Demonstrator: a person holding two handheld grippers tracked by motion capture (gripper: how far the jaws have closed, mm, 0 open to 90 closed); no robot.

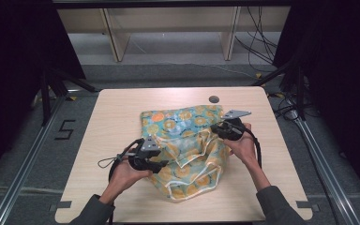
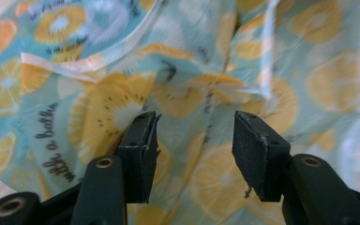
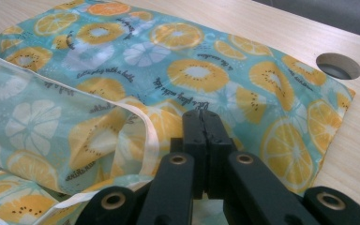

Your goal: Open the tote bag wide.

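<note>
A thin cloth [image 1: 183, 140] printed with orange and lemon slices on turquoise, hemmed in white, lies rumpled on the wooden table [image 1: 117, 112]. My left gripper [image 1: 161, 164] is at the cloth's near left side. In the left gripper view its jaws [image 2: 192, 140] stand open, with the cloth [image 2: 98, 70] just behind them and nothing pinched. My right gripper [image 1: 214, 129] is at the cloth's right edge. In the right gripper view its jaws [image 3: 205, 117] are pressed together, and a fold of the cloth [image 3: 187, 70] seems caught between them.
A round cable hole [image 1: 213, 99] [image 3: 338, 65] sits in the table just beyond the cloth's far right corner. Bare wood surrounds the cloth on all sides. Dark curtains and stand legs flank the table, and cables lie on the floor behind it.
</note>
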